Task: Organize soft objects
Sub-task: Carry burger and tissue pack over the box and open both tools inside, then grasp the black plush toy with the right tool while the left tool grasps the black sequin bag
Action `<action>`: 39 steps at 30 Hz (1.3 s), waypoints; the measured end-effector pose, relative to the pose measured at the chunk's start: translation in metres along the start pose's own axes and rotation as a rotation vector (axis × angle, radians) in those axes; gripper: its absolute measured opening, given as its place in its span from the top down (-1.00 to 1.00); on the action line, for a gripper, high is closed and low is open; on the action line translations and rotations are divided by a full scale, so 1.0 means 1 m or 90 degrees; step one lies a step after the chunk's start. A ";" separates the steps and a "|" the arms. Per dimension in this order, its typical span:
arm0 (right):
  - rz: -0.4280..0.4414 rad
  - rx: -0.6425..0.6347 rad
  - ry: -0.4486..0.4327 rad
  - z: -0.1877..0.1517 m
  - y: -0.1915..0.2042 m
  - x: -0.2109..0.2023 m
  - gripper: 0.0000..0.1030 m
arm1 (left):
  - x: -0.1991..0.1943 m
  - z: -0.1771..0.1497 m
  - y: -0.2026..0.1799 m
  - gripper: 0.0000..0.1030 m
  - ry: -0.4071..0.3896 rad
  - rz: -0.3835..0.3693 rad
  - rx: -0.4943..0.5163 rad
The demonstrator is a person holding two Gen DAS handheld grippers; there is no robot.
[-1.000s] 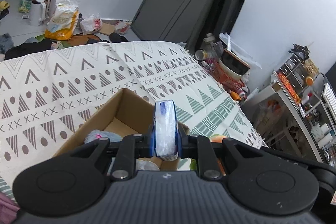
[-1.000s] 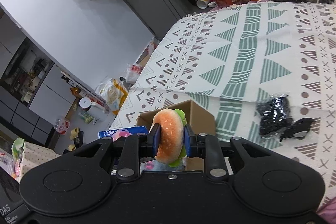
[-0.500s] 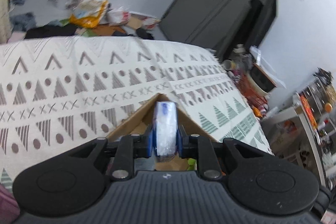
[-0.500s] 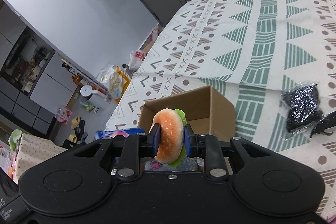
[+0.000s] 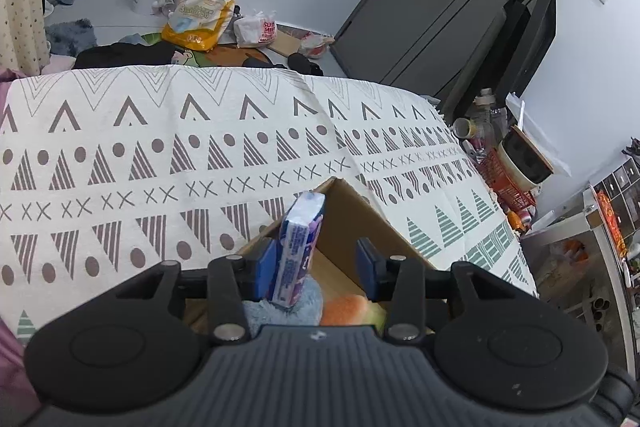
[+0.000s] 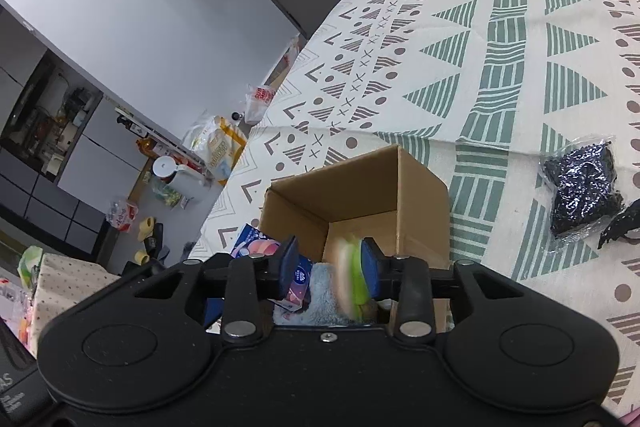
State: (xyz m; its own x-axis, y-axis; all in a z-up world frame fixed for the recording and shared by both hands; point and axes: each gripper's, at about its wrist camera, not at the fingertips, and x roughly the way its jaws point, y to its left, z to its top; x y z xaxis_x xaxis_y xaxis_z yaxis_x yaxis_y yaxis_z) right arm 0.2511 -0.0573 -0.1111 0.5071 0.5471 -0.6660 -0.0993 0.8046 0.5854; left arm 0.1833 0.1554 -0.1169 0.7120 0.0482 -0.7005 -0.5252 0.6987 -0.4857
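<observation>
Over the cardboard box [image 5: 372, 223] on the patterned bedspread [image 5: 160, 163], both grippers stand with fingers spread wide. Between the left gripper [image 5: 316, 267] pads, the blue tissue pack [image 5: 298, 247] leans against the left pad only, its lower end on a grey plush [image 5: 280, 307] inside. At the right gripper [image 6: 330, 267], the blurred burger plush [image 6: 350, 275] sits beside the right pad. A black bag [image 6: 582, 183] lies well apart on bare cloth.

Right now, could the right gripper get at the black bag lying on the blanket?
Probably yes. The right gripper is open over the cardboard box, its burger plush dropping free, and only bare patterned blanket lies between the box and the black bag.
</observation>
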 end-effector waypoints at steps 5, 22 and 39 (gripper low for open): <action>-0.013 0.003 -0.013 0.001 -0.009 -0.016 0.15 | -0.002 -0.001 -0.001 0.17 -0.007 0.009 0.005; -0.114 0.023 -0.093 0.016 -0.083 -0.103 -0.61 | -0.016 -0.040 -0.059 -0.44 -0.012 -0.029 0.151; -0.126 0.073 -0.075 0.013 -0.157 -0.109 -0.65 | -0.009 -0.085 -0.105 -0.45 0.004 -0.039 0.293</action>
State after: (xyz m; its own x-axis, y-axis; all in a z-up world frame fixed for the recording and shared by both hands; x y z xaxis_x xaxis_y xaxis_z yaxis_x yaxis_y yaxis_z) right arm 0.2226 -0.2468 -0.1241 0.6036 0.3456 -0.7185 0.1067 0.8581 0.5023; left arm 0.1923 0.0210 -0.1048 0.7318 -0.0060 -0.6815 -0.2198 0.9445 -0.2443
